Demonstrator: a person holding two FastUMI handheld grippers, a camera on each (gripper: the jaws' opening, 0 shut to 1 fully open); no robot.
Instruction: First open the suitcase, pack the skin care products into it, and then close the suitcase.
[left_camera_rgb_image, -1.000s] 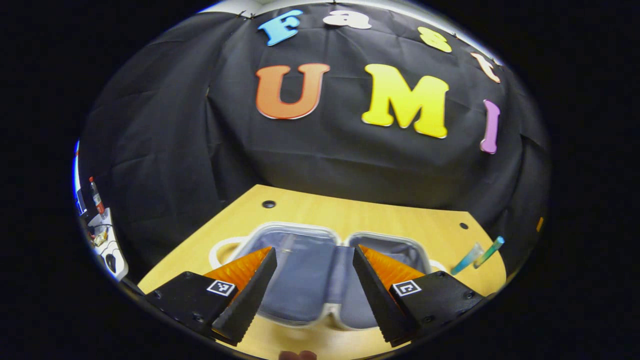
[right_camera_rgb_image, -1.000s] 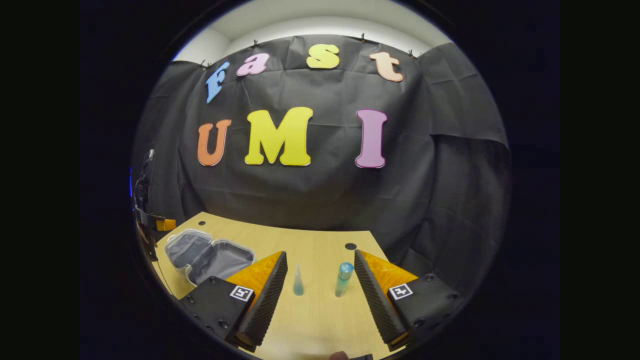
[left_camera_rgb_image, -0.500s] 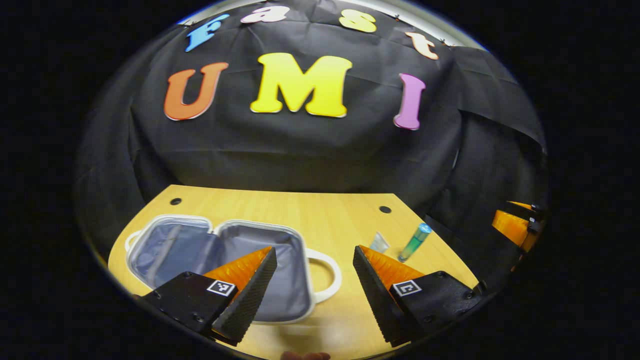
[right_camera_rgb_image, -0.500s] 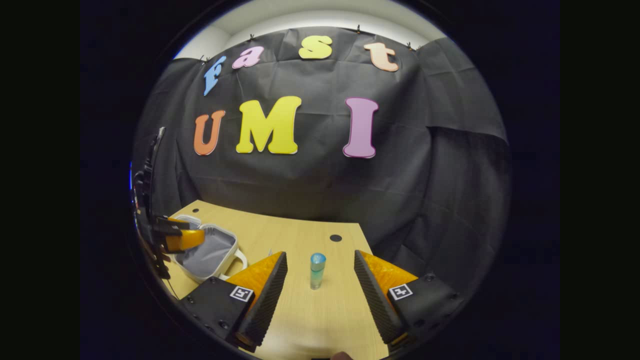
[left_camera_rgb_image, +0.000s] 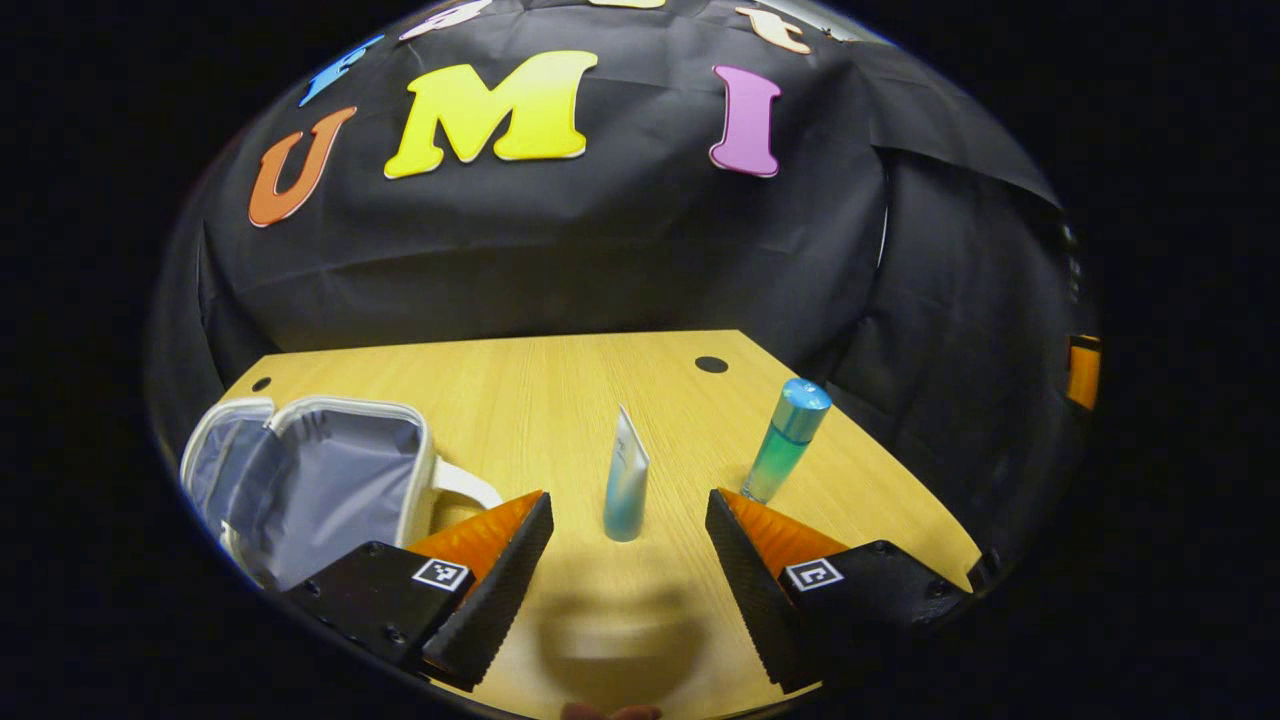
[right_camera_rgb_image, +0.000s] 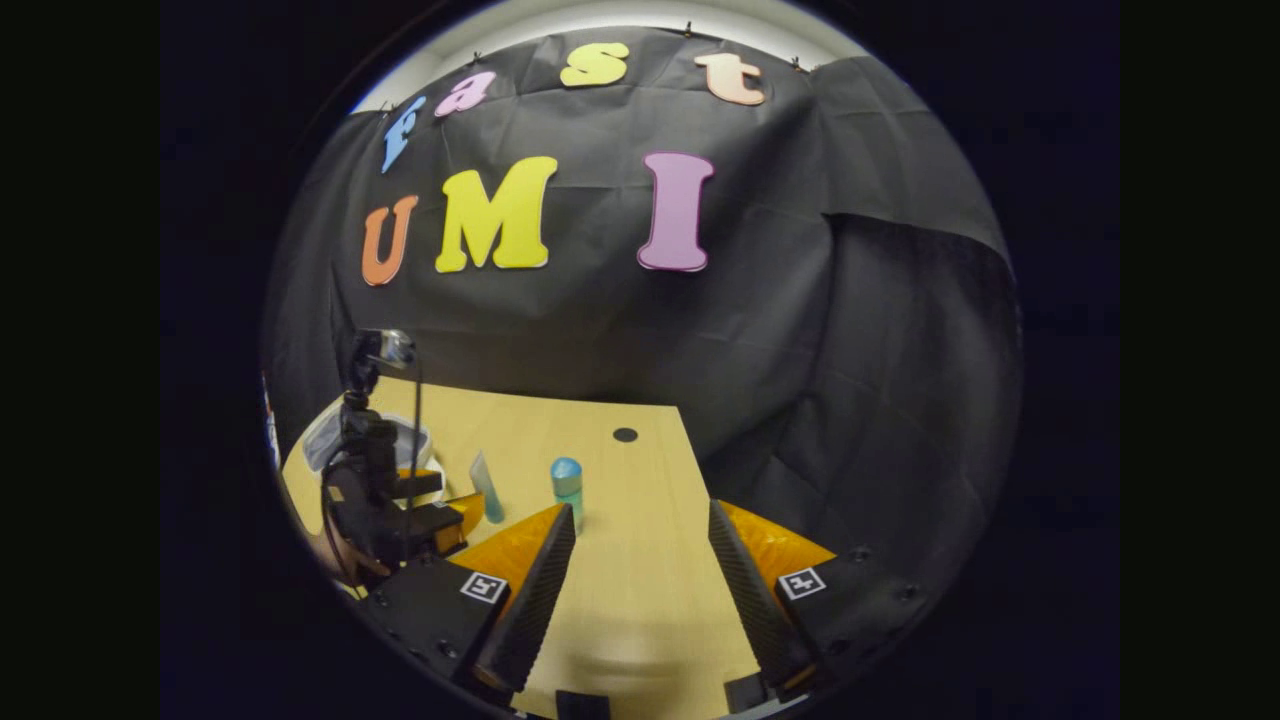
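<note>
A small white suitcase (left_camera_rgb_image: 320, 480) lies open on the wooden table (left_camera_rgb_image: 560, 390) at the left, showing its grey lining. A pale blue tube (left_camera_rgb_image: 626, 490) stands upright just ahead of my open left gripper (left_camera_rgb_image: 628, 590), in line with the gap between its fingers. A teal bottle (left_camera_rgb_image: 787, 440) with a blue cap stands to the tube's right. My right gripper (right_camera_rgb_image: 640, 590) is open over bare table with nothing between its fingers. In the right gripper view the bottle (right_camera_rgb_image: 567, 487) and the tube (right_camera_rgb_image: 487, 488) stand to its left. Farther left, the left gripper (right_camera_rgb_image: 455, 515) partly hides the suitcase (right_camera_rgb_image: 318, 447).
The table has a round cable hole (left_camera_rgb_image: 711, 364) near its far right corner, and another (left_camera_rgb_image: 260, 384) at the far left. Black cloth walls close off the back and right sides. The table's right edge (left_camera_rgb_image: 900, 480) runs diagonally just past the bottle.
My left gripper has swung right, from over the open suitcase to face the tube. The right gripper has turned right, so the bottle that stood between its fingers is now to their left.
</note>
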